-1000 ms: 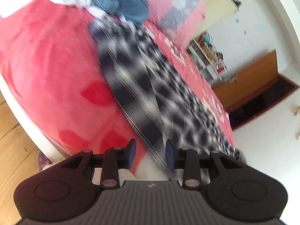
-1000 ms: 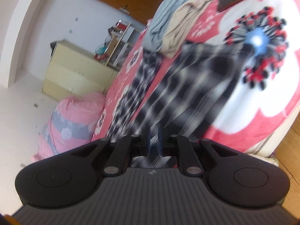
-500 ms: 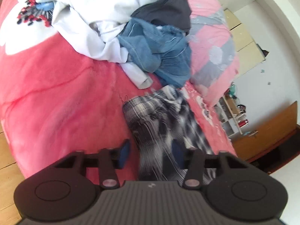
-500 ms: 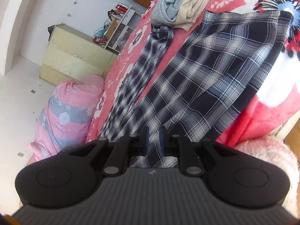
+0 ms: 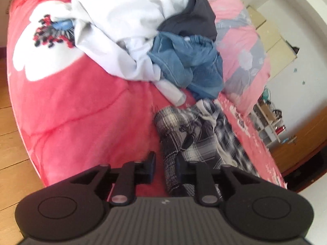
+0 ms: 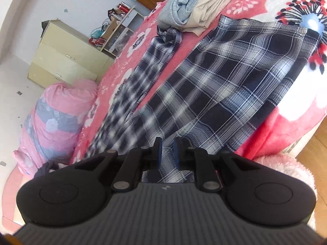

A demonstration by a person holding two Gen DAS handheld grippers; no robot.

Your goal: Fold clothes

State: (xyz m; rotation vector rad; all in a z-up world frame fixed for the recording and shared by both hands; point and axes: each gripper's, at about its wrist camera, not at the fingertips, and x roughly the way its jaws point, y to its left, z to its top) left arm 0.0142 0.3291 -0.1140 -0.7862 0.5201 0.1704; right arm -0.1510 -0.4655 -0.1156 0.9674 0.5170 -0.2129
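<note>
Here, in the left wrist view: red floral blanket [image 5: 81, 106] across the left and centre of the frame, white garment [image 5: 126, 20] heaped at upper centre, blue denim [image 5: 190, 65] just right of it, dark garment [image 5: 194, 18] above. Bunched plaid shirt [image 5: 194, 134] at centre right, trailing down to the lower middle. Left claw [image 5: 164, 164] at the bottom, parted moderately, a strand of plaid cloth lying against the right-hand finger; whether gripped, cannot tell. Pink quilt [image 5: 241, 47] at upper right.

In the right wrist view: pink bundle [image 6: 53, 118] at left, cream drawer cabinet [image 6: 67, 61] above it. Plaid shirt [image 6: 235, 85] spread over the centre, sleeve toward upper left of centre, blurred. Right claw [image 6: 167, 150] at lower centre, nearly closed, plaid fabric pinched between its fingers. Folded blue and beige clothes [image 6: 194, 2] at the top, red blanket [image 6: 286, 122] at right.
</note>
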